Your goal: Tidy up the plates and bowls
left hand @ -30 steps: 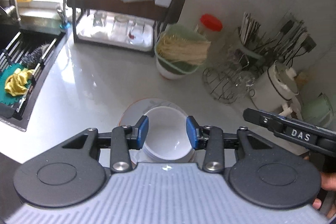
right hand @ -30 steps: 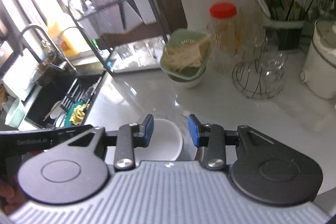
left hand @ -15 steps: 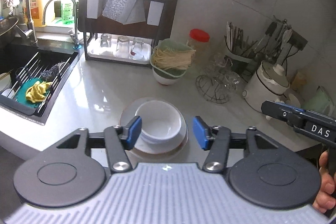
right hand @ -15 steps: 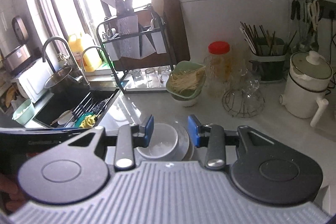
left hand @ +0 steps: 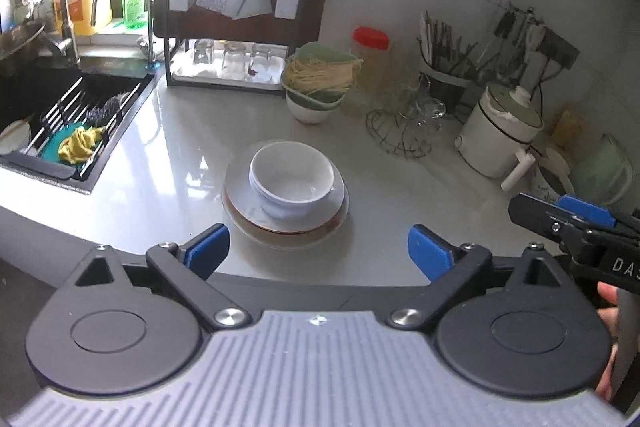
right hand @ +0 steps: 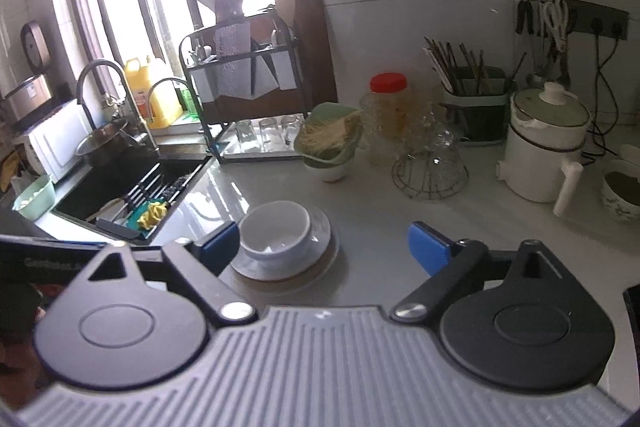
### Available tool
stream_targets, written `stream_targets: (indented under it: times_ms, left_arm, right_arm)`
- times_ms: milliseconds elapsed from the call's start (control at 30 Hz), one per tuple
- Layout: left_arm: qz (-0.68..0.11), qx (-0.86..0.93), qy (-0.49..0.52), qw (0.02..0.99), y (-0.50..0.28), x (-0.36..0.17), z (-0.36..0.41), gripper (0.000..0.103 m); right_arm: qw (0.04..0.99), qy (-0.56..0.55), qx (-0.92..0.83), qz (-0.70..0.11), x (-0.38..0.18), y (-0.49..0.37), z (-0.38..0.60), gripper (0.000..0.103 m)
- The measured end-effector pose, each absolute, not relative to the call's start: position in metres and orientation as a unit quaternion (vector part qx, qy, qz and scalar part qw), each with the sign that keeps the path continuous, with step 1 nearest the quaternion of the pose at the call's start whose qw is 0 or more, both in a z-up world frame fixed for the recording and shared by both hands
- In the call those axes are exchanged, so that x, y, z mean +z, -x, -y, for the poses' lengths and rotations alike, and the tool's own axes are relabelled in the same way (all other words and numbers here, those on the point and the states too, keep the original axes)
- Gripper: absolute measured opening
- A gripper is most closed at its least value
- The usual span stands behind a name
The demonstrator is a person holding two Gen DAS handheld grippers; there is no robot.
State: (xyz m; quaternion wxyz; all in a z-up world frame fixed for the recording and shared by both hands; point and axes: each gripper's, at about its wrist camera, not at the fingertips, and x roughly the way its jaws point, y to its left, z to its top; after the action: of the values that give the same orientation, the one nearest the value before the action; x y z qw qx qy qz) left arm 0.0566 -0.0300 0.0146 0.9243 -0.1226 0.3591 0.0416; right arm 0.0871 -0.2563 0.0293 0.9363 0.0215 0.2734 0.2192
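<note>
Both my left gripper (left hand: 316,251) and right gripper (right hand: 322,243) hover spread wide and empty near the bowl (left hand: 292,179) stacked on plates (left hand: 240,195); stacking looks complete, next I retreat.

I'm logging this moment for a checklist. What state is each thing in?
Left gripper: open, holding nothing.
Right gripper: open, holding nothing.
Bowl: upright, empty, on the plates.
Plates: stacked on the counter.
Jar: red lid on.
Glasses: upside down in the rack.
</note>
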Motion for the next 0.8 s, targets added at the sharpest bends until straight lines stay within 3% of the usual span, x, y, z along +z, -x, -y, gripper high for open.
stream_targets:
  times_ms: [800]
  left_arm:
    - [-0.376,0.002,0.080,0.923,-0.028,-0.003,0.018,0.099]
  right_arm:
    - [0.950,-0.068,0.157,-0.262,-0.005,-0.035,0.250,0.103]
